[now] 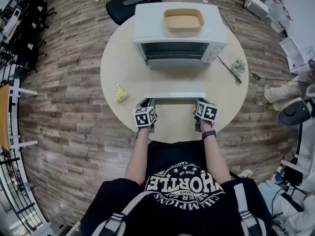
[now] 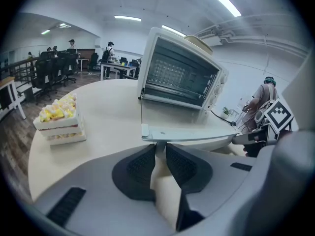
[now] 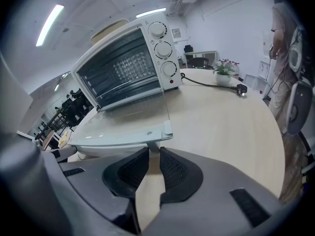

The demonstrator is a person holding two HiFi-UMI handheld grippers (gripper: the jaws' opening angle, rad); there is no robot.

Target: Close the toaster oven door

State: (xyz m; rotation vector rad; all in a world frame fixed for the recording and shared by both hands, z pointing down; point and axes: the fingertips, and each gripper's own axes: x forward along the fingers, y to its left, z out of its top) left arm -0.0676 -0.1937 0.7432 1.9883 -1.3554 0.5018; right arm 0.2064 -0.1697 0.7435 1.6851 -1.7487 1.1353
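A white toaster oven (image 1: 179, 33) stands at the far side of the round table (image 1: 118, 68), with its glass door (image 1: 174, 96) folded down flat toward me. At the door's front edge my left gripper (image 1: 147, 102) holds the left end and my right gripper (image 1: 201, 102) the right end. In the left gripper view the pads (image 2: 142, 163) are shut on the handle's post (image 2: 159, 146) under the glass door (image 2: 187, 127). The right gripper view shows the same: its jaws (image 3: 153, 154) pinch the post below the door (image 3: 123, 132), and the oven (image 3: 128, 68) stands behind.
A slice of cake (image 1: 120, 93) lies on the table left of the door, also visible as cake (image 2: 58, 119). A tan tray (image 1: 183, 19) rests on the oven's top. A small plant (image 1: 239, 66) and a power cable (image 1: 229, 70) lie to the right. Chairs and desks surround the table.
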